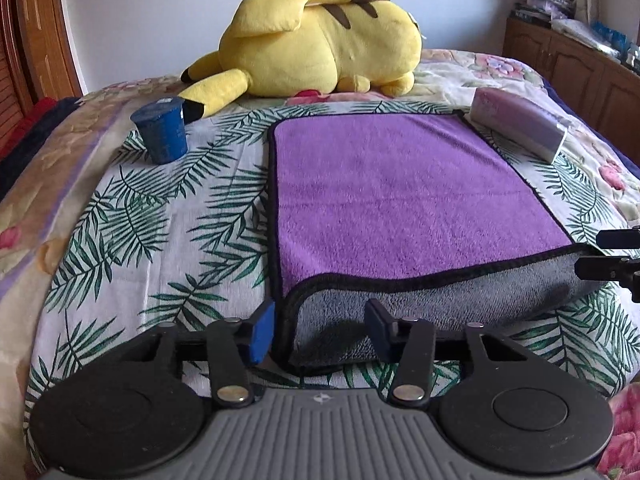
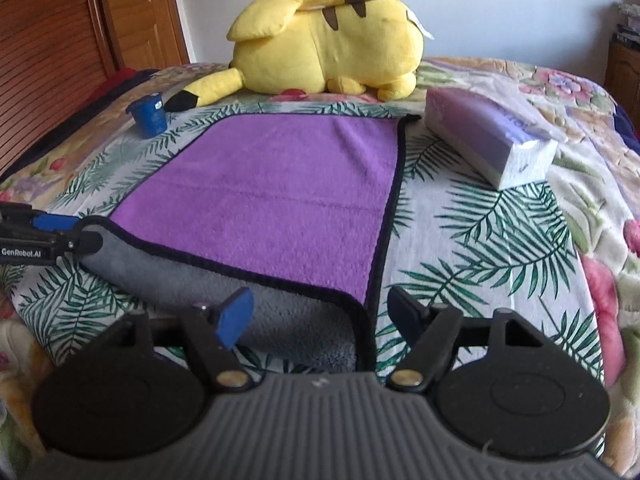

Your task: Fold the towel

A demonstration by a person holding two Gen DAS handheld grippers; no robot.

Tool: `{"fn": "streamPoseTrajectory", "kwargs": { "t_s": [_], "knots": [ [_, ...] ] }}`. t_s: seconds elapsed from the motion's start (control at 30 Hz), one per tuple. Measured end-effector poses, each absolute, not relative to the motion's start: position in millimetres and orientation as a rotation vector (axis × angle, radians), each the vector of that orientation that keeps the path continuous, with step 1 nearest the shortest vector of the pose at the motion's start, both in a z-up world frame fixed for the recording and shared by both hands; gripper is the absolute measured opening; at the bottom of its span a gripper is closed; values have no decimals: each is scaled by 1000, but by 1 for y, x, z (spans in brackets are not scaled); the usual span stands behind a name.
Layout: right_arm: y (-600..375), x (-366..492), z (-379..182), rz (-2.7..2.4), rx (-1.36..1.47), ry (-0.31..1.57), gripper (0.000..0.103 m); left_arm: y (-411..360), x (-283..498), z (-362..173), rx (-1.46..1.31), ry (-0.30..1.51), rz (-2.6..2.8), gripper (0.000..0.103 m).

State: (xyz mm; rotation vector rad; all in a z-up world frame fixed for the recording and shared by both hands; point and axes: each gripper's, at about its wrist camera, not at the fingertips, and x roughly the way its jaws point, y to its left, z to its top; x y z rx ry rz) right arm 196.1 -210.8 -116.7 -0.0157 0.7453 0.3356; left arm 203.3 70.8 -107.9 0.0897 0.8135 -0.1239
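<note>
Purple towel (image 1: pixel 400 192): wide-open left gripper (image 1: pixel 322 328) and right gripper (image 2: pixel 320 312) should each pinch a near corner evenly before lifting.

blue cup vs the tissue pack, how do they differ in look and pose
The blue cup is dark blue, round and stands upright; the tissue pack is pale lilac and white, boxy and lies flat on its long side. The cup is left of the purple towel, the pack right. Both rest on the leaf-print cloth.

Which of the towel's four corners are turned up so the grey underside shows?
The two near corners of the purple towel, one at the left gripper, one at the right gripper; the far corners lie flat, purple up.
</note>
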Motion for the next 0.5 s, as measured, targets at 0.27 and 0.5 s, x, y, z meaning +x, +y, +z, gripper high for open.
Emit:
{"fn": "streamPoseTrajectory", "kwargs": {
  "t_s": [0.27, 0.5],
  "knots": [
    [-211, 198, -122, 348, -4, 794, 69, 73, 202, -114, 87, 840, -115, 45],
    [-211, 197, -123, 356, 7, 809, 58, 73, 202, -117, 82, 847, -113, 44]
  ]
}}
